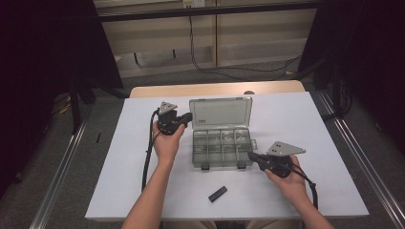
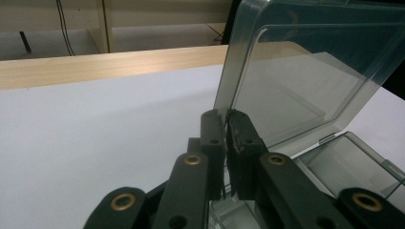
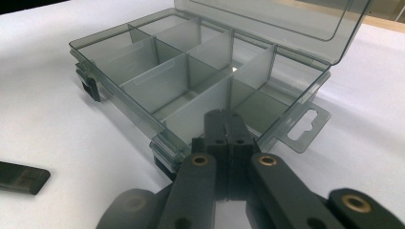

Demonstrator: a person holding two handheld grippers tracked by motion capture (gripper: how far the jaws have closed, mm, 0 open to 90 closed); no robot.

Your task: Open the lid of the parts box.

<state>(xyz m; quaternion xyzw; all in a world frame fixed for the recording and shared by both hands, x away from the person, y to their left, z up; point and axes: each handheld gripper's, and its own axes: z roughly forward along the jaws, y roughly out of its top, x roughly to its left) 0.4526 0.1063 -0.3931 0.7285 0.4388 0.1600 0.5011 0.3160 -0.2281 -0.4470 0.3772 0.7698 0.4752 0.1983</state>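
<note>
Pinching the upright lid [image 2: 305,71] at its left edge, left hand-held gripper [image 2: 225,114] is closest; compartment box [image 1: 221,147] sits mid-frame on tabletop [image 1: 296,119], long axis left-right, w/ right hand-held gripper [image 3: 224,113] shut at its lower-right corner.

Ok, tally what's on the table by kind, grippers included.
Boxes: 1, the clear compartment box, lid up
Black bars: 1, a small bar near the front edge
Grippers: 2, left gripper pinching the lid's edge, right gripper shut at the box's front corner
Total: 4
</note>
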